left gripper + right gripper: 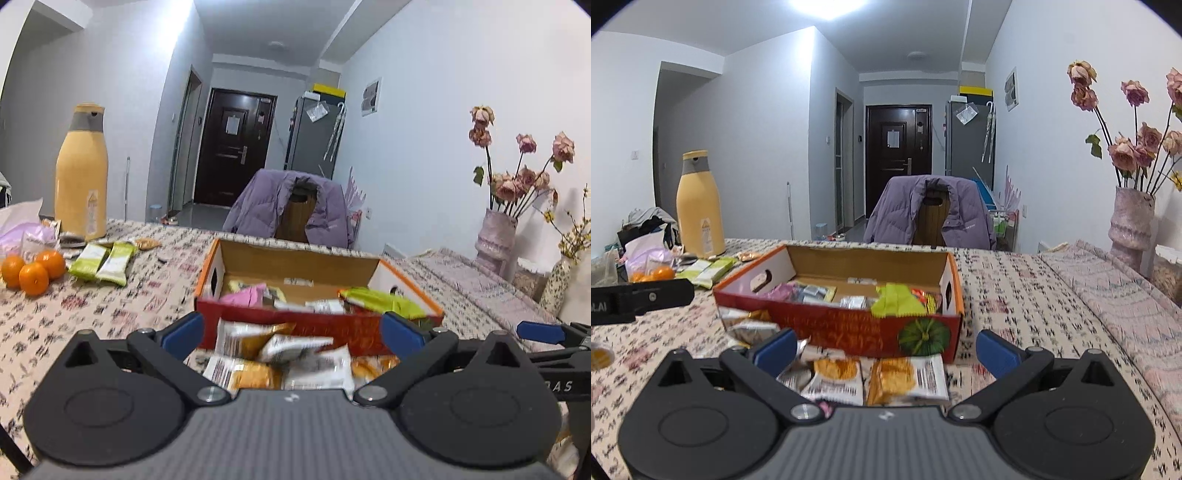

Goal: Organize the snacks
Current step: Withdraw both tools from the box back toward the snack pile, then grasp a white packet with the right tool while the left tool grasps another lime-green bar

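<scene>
Spanning both views, a table under a patterned cloth carries everything listed.

Carton: open red-and-orange cardboard box, a pumpkin printed on its front wall, at the table's middle. Inside lie mixed snack packets, a lime-green packet near the right end and a pink packet toward the left.

Flask: tall yellow thermos with a grey collar, upright at the table's far left.

Vase: pale ribbed vase of dried roses, far right by the wall.

Chair: wooden chair draped with a purple jacket, beyond the table's far edge.

Left gripper: blue-padded fingers spread wide, holding nothing, low over loose packets lying just in front of the box.

Right gripper: fingers likewise wide apart and empty, above two orange-and-white packets at the box's front wall.

Green wrappers: two light-green packets lying side by side near the thermos.

Fruit: three oranges clustered at the left edge.
</scene>
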Motion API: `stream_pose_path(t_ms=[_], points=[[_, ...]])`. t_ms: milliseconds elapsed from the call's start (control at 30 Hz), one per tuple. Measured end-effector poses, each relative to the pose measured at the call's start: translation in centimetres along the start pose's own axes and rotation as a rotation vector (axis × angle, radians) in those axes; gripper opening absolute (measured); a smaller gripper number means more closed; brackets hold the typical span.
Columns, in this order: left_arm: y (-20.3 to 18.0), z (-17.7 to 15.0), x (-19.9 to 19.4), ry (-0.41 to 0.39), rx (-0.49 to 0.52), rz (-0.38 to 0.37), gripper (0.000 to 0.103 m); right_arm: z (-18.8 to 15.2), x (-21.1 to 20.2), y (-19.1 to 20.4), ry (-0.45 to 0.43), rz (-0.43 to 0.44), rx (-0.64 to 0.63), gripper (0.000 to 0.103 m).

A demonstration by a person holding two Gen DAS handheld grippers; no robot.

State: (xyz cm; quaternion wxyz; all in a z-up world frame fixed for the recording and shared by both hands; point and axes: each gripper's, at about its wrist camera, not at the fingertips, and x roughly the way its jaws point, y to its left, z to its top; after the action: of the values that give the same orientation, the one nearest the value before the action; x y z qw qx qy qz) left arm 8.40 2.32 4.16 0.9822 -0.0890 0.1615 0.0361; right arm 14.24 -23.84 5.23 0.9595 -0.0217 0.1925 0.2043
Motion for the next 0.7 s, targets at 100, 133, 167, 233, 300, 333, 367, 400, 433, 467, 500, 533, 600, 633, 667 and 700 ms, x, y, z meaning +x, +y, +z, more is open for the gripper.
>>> stream_pose_path(t_ms=[100, 133, 167, 233, 300, 333, 367, 400, 433, 467, 500, 533, 600, 633, 667, 700], points=[[0.6, -1.0, -0.4, 0.024, 0.004, 0.002, 0.103, -0.8, -0.5, -0.2, 0.016, -0.002, 0.007, 0.103], [0.9, -1.2, -0.5, 0.031, 0.007, 0.002, 0.103, -1.1, -0.6, -0.4, 0.024, -0.007, 0.01, 0.103], [1.1, -1.5, -0.7, 0.035, 0.008, 0.003, 0.103, -1.4, -0.7, -0.5, 0.033, -0.012, 0.013, 0.103], [1.6, -1.9, -0.9, 0.041, 0.012, 0.009, 0.103, -1.9, -0.8, -0.8, 0.049, -0.022, 0.02, 0.103], [2.0, -2.3, -1.0, 0.047, 0.014, 0.016, 0.103, -2.5, -0.9, -1.2, 0.062, -0.03, 0.033, 0.103], [2.2, -2.4, -1.1, 0.049, 0.013, 0.02, 0.103, -2.8, -0.9, -1.3, 0.067, -0.032, 0.037, 0.103], [2.3, -2.5, -1.1, 0.055, 0.011, 0.022, 0.103, -3.0, -1.0, -1.4, 0.073, -0.036, 0.039, 0.103], [2.3, -2.5, -1.0, 0.059, 0.01, 0.023, 0.103, -3.3, -0.9, -1.6, 0.081, -0.041, 0.041, 0.103], [2.5, -2.6, -1.0, 0.063, 0.009, 0.024, 0.103, -3.5, -0.9, -1.7, 0.089, -0.045, 0.042, 0.103], [2.5, -2.6, -1.0, 0.065, 0.008, 0.026, 0.103, -3.7, -0.8, -1.9, 0.098, -0.048, 0.043, 0.103], [2.6, -2.6, -0.9, 0.068, 0.006, 0.027, 0.103, -3.9, -0.7, -2.0, 0.108, -0.053, 0.043, 0.103], [2.6, -2.7, -0.9, 0.071, 0.003, 0.028, 0.103, -4.1, -0.5, -2.1, 0.115, -0.057, 0.044, 0.103], [2.8, -2.8, -0.8, 0.077, -0.001, 0.03, 0.103, -4.4, -0.2, -2.3, 0.13, -0.067, 0.045, 0.103], [2.8, -2.9, -0.8, 0.08, -0.002, 0.03, 0.103, -4.5, 0.0, -2.4, 0.137, -0.072, 0.045, 0.103], [2.8, -3.0, -0.8, 0.083, -0.002, 0.029, 0.103, -4.6, 0.2, -2.6, 0.144, -0.08, 0.043, 0.103], [2.9, -3.0, -0.8, 0.086, -0.002, 0.03, 0.103, -4.8, 0.4, -2.7, 0.154, -0.089, 0.04, 0.103]])
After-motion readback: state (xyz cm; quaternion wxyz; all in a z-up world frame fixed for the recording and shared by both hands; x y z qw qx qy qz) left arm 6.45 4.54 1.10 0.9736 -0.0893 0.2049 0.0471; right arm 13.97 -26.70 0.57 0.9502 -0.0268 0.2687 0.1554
